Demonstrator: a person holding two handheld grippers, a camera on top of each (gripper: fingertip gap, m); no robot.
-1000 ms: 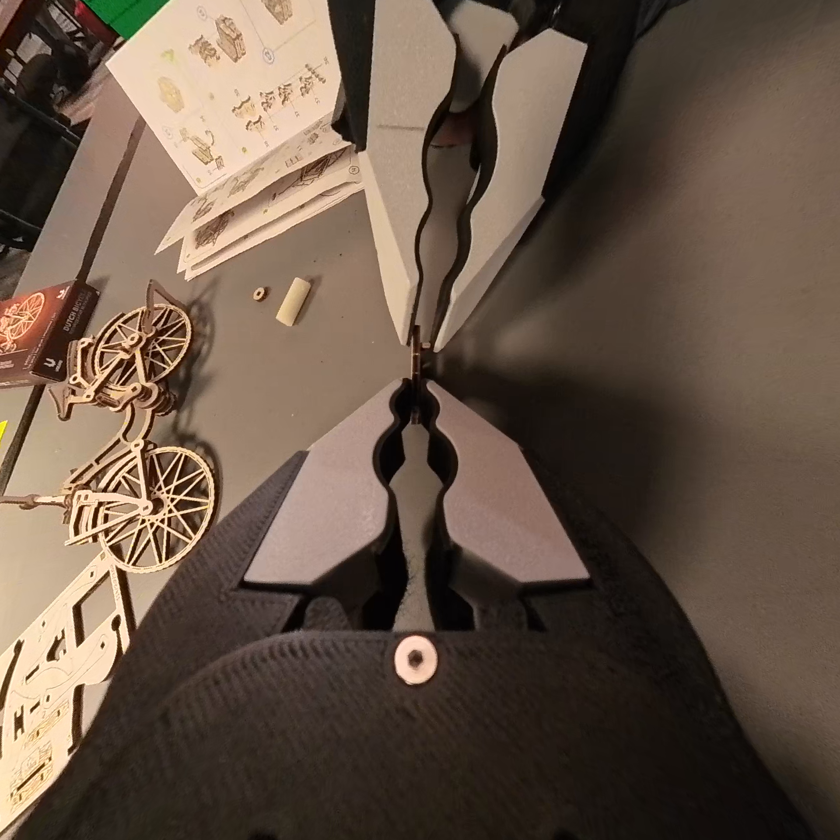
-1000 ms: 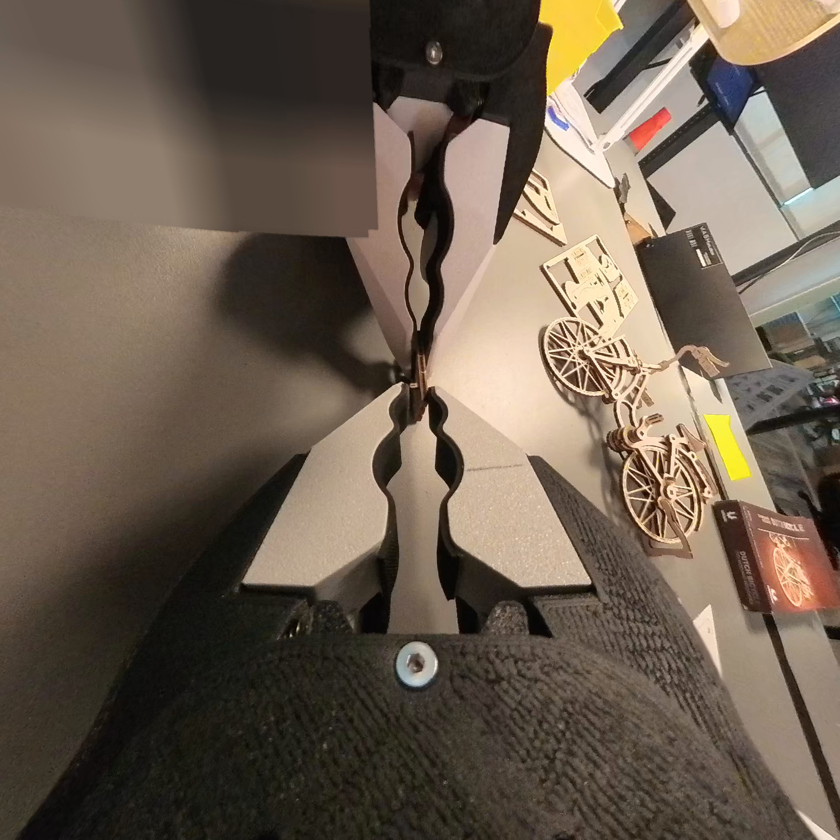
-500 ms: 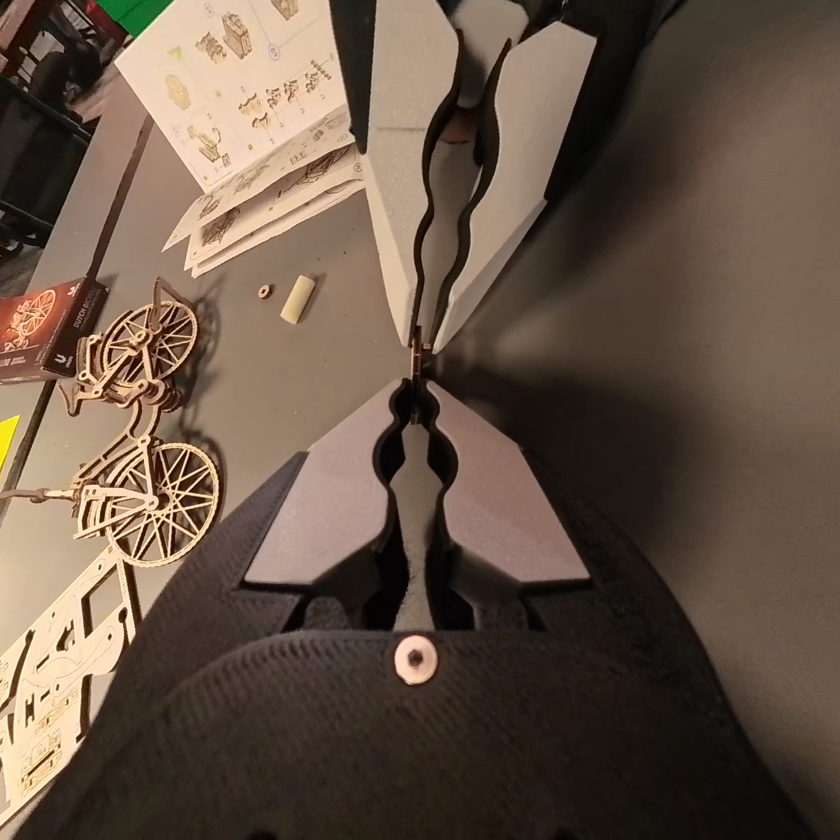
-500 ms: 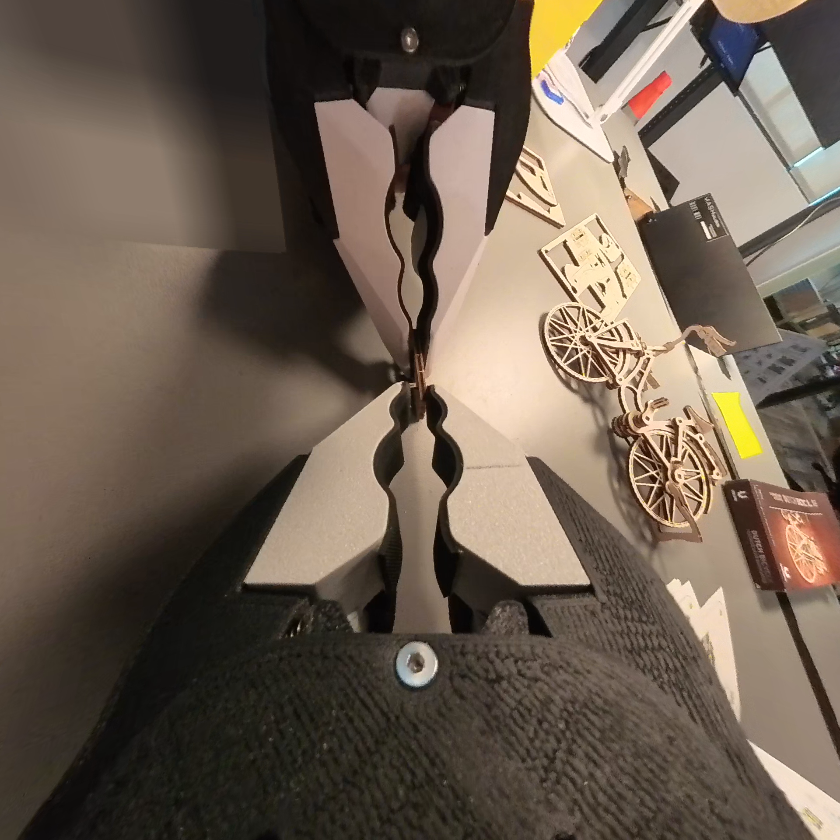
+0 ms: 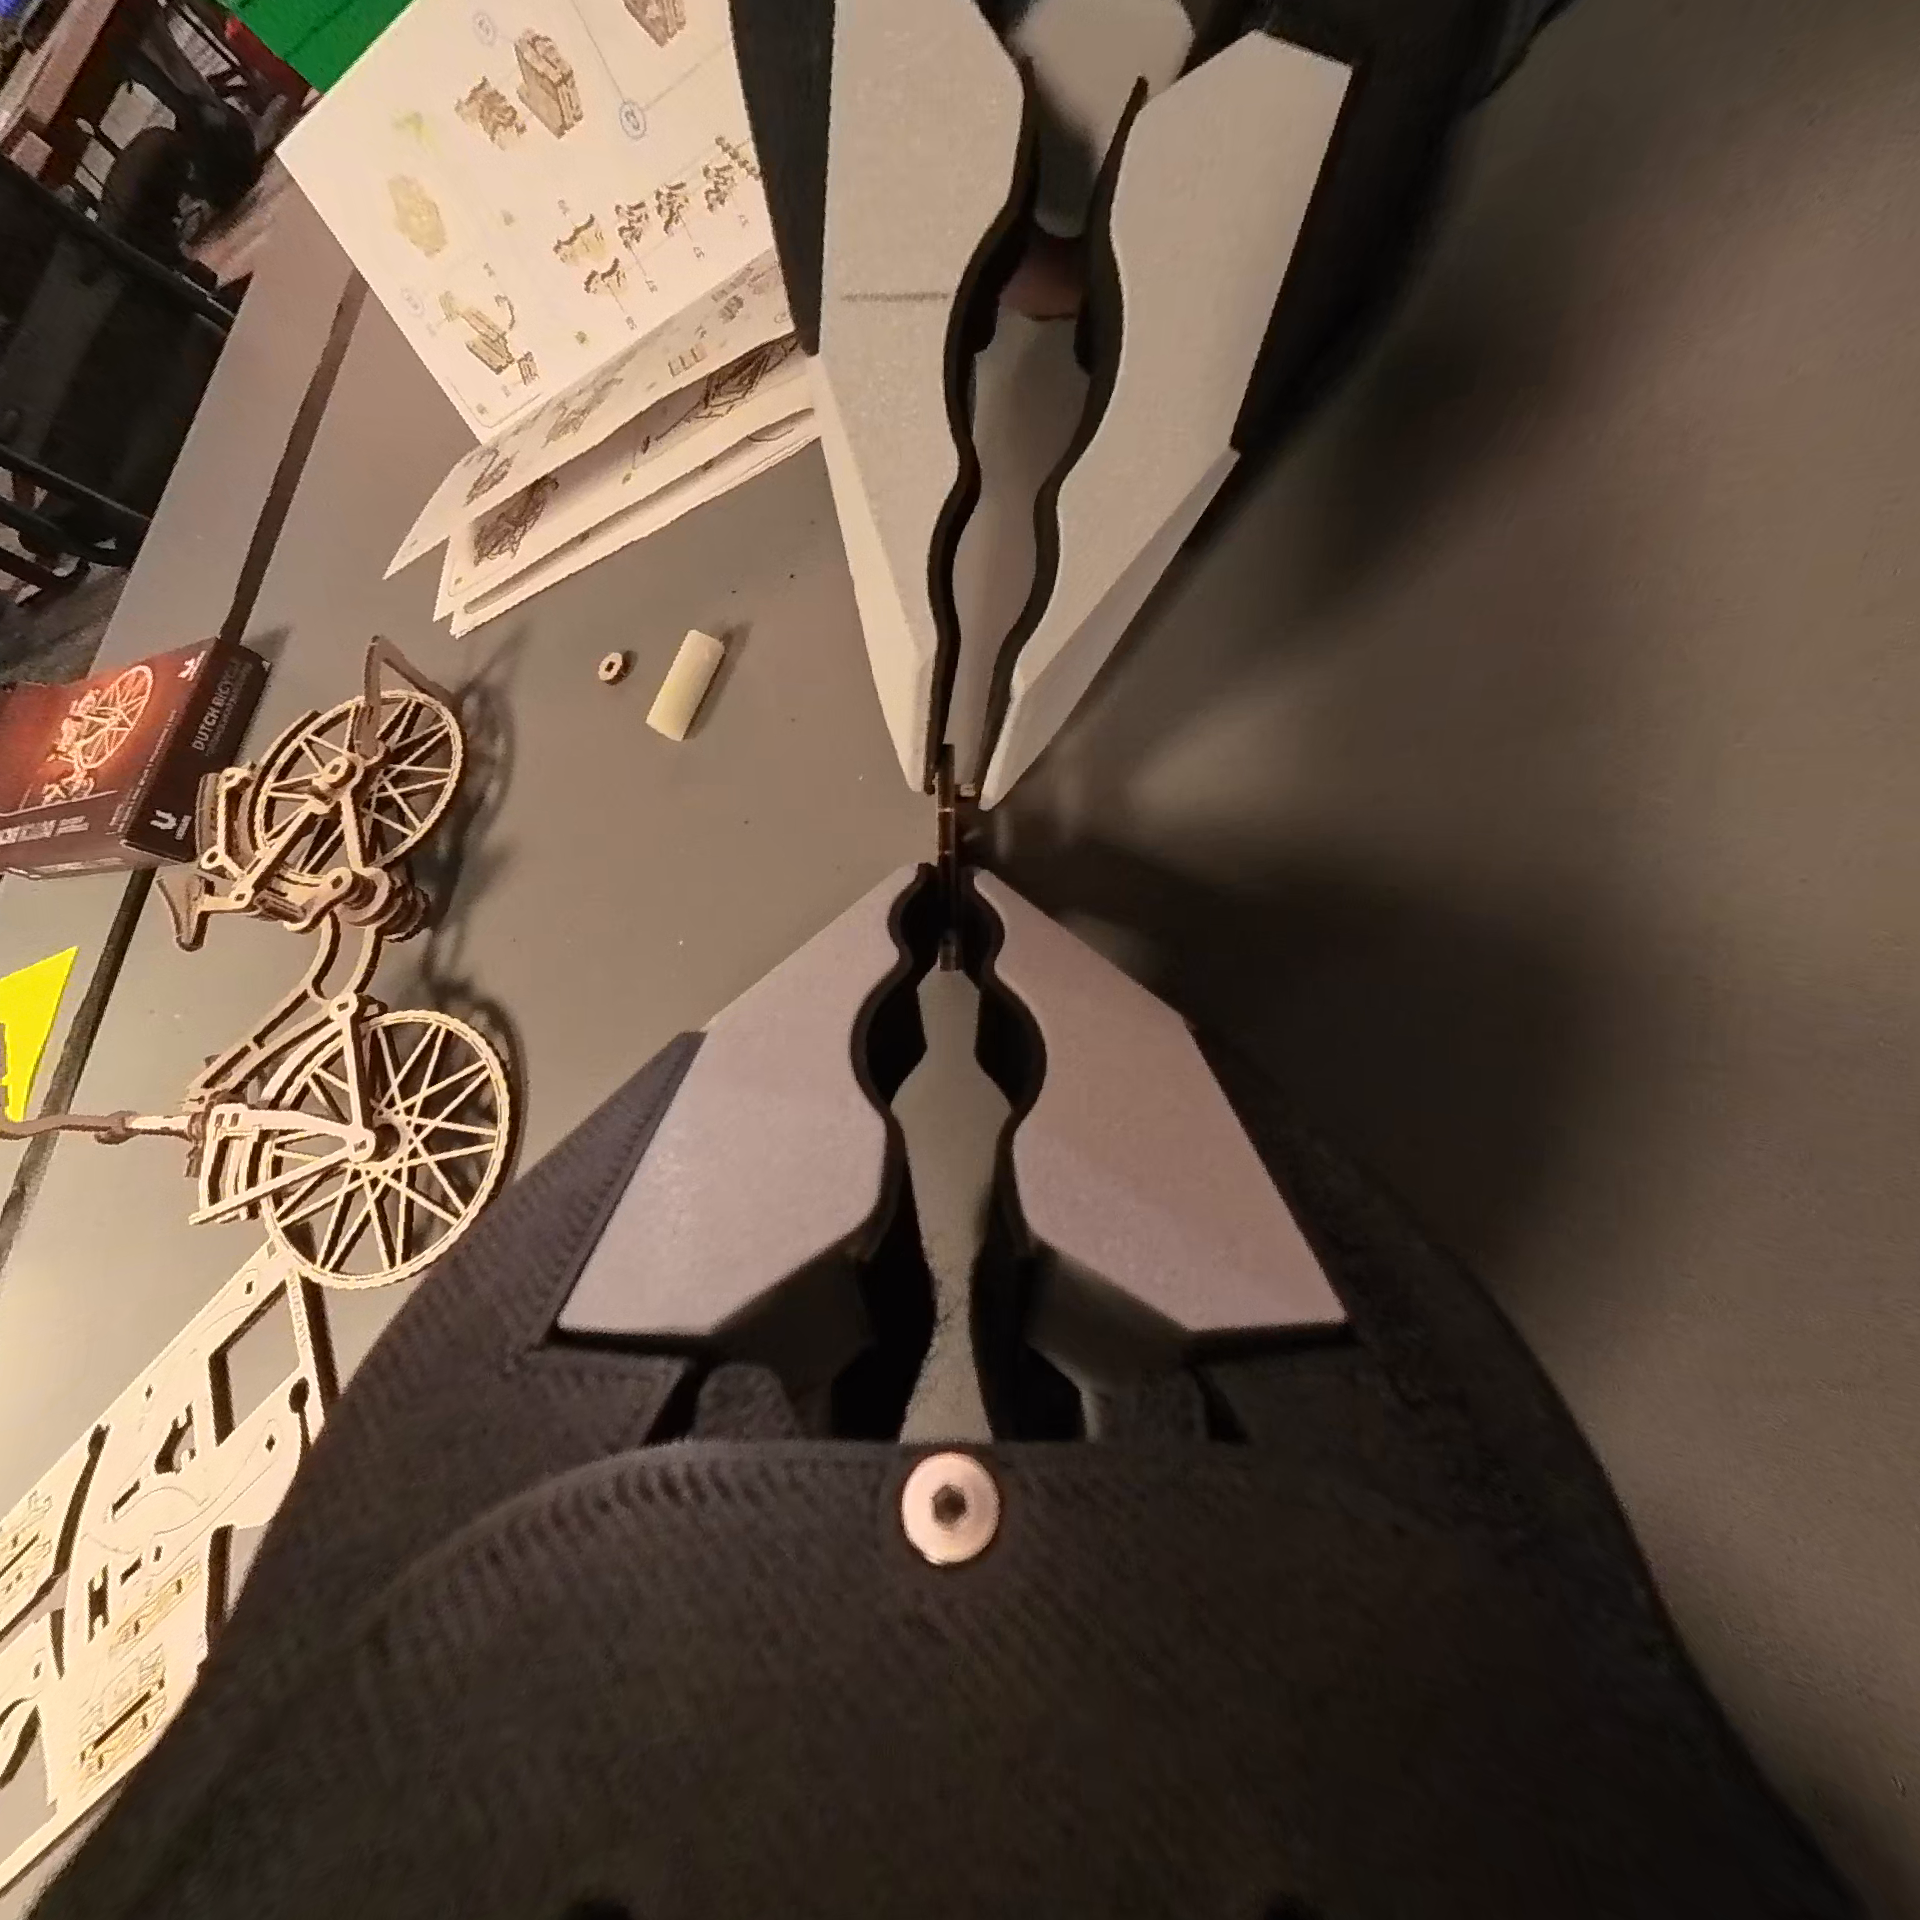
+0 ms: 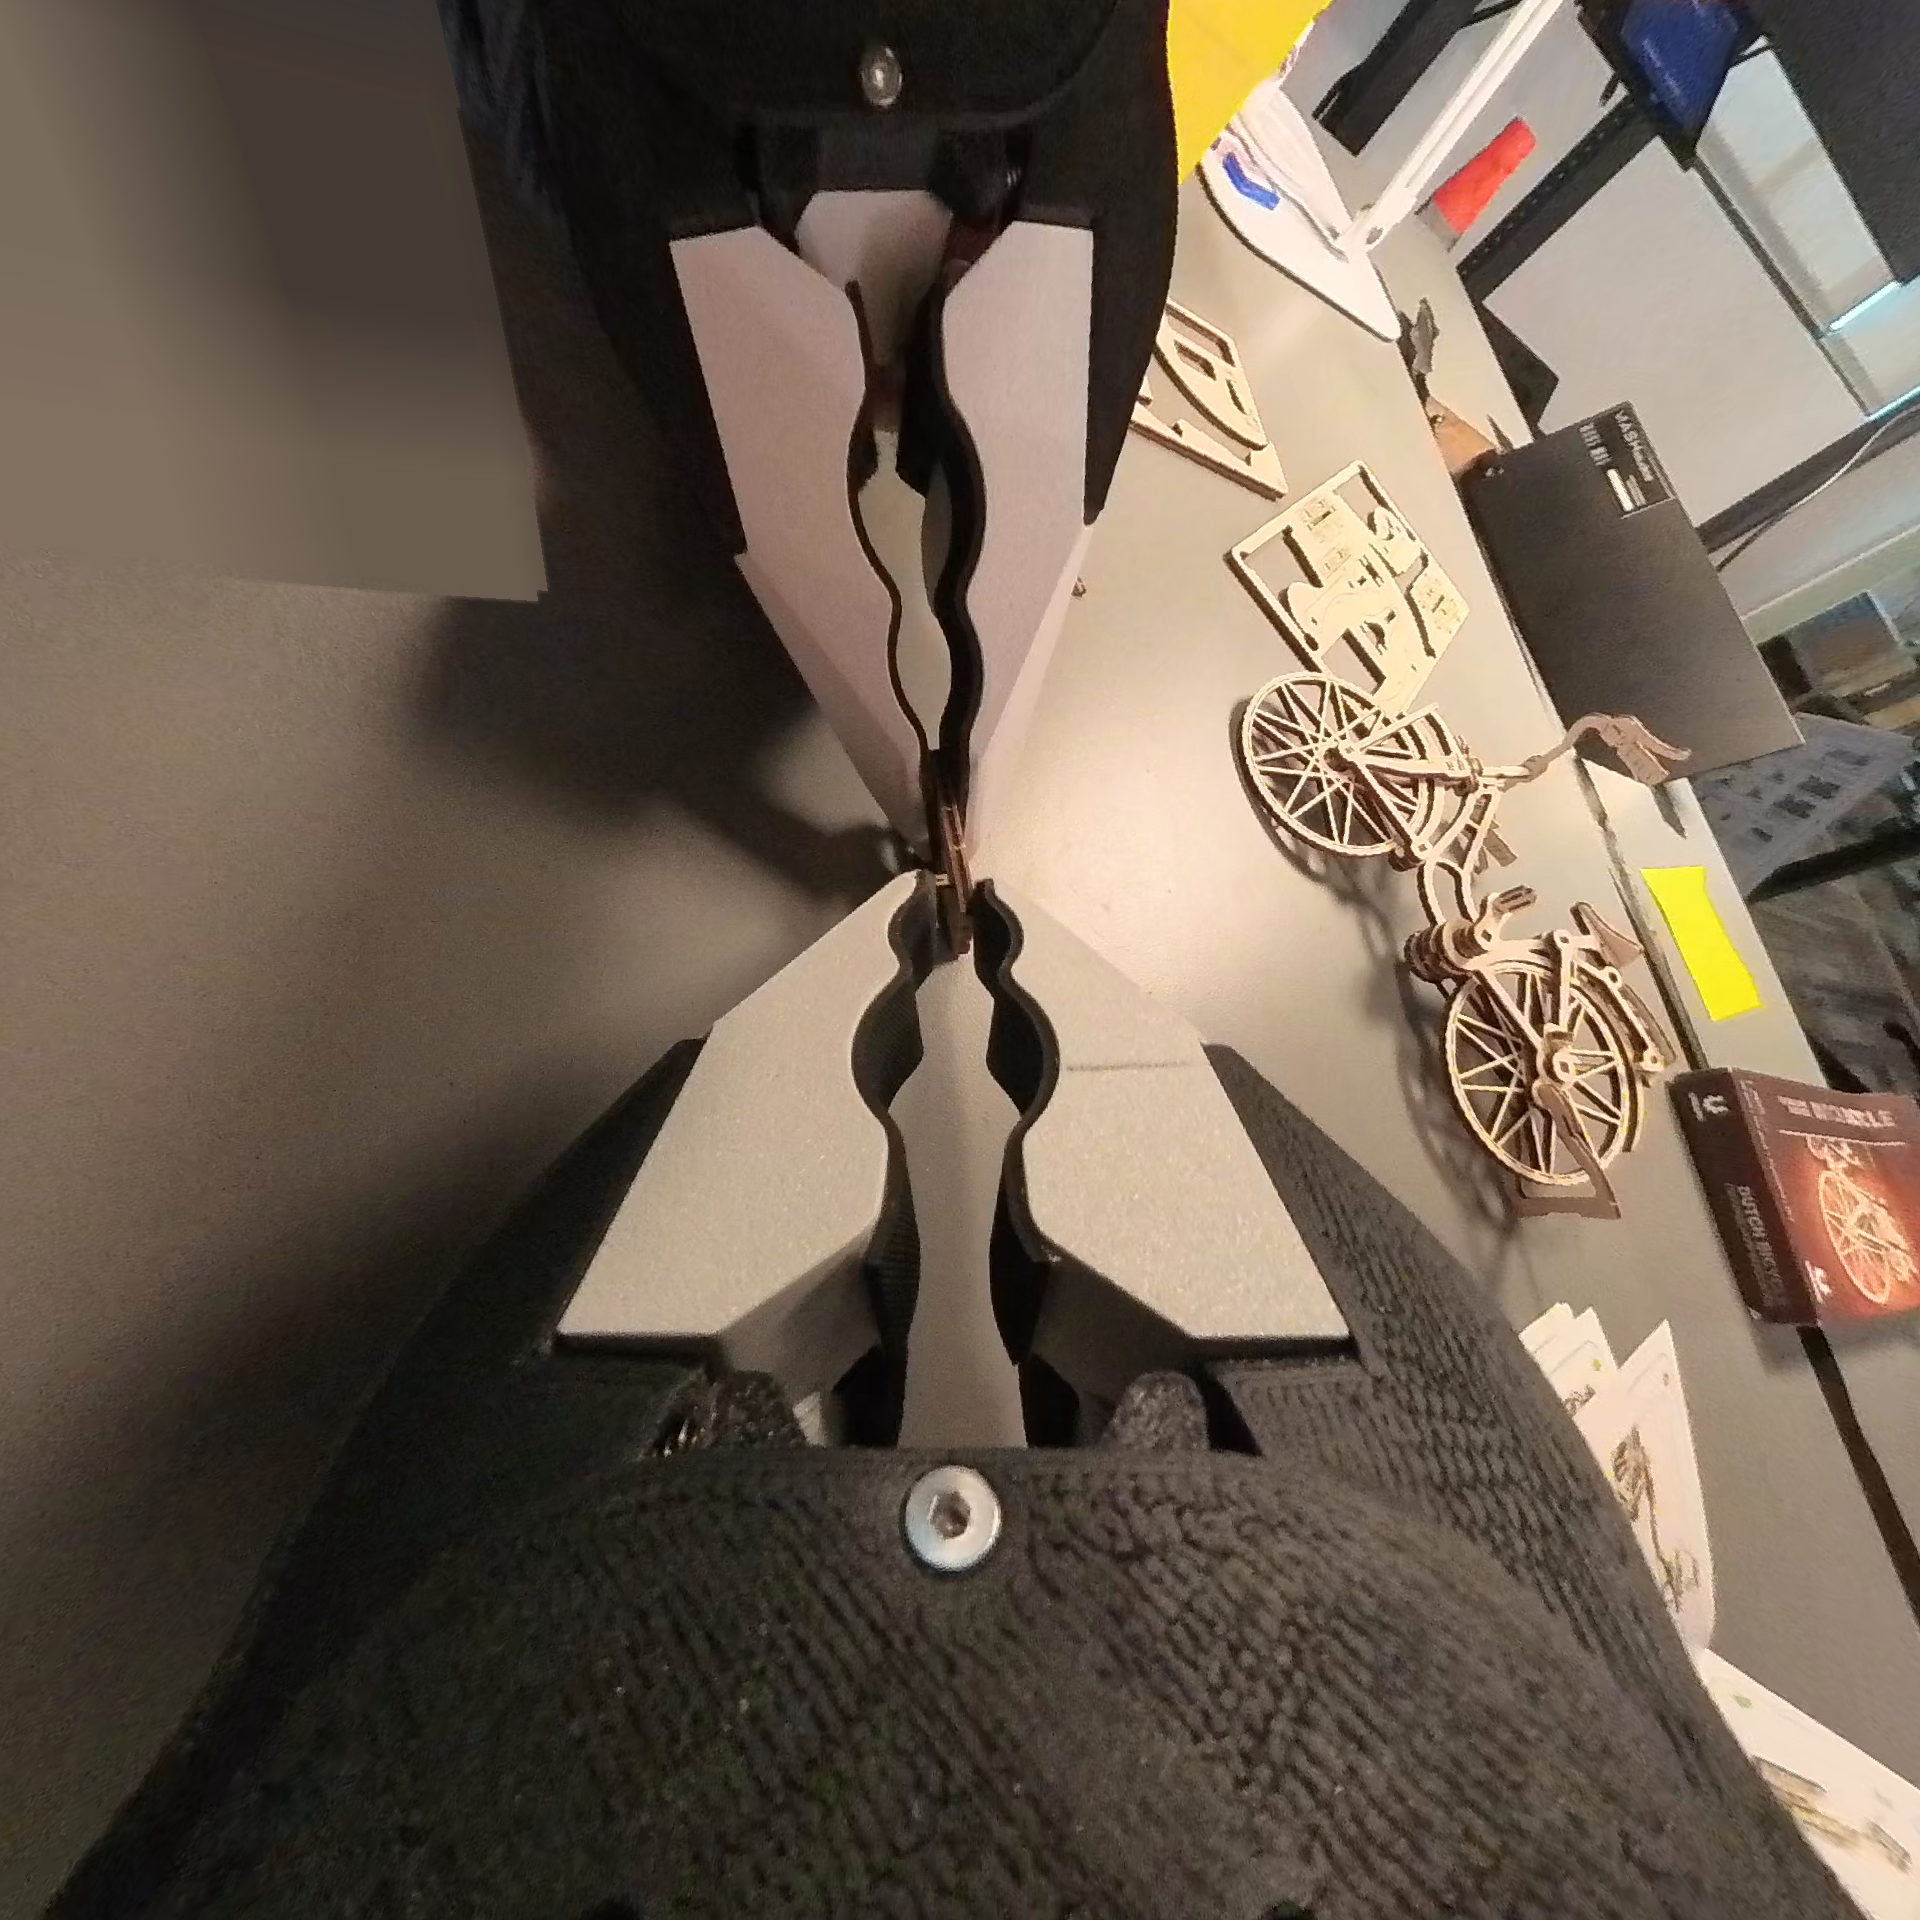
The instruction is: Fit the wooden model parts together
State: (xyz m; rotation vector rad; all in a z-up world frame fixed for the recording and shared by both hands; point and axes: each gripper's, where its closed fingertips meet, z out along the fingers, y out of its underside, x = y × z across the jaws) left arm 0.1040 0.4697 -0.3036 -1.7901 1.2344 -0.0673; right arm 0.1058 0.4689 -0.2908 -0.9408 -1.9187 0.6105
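My two grippers meet tip to tip above the grey table. In the left wrist view my left gripper comes up from below and my right gripper comes down from above. Both are shut on small thin wooden parts, seen edge-on between the tips. In the right wrist view my right gripper is below and my left gripper above, with the wooden parts showing as thin layers pressed side by side. I cannot tell where one part ends.
A built wooden bicycle lies on the table, also in the right wrist view. Around it are a dark box, instruction sheets, a small wooden ring, a pale cylinder and cut-out wooden sheets.
Both grippers stay shut tip to tip on the wooden parts. The views have tilted slightly; more of the left gripper's body now shows in the right wrist view.
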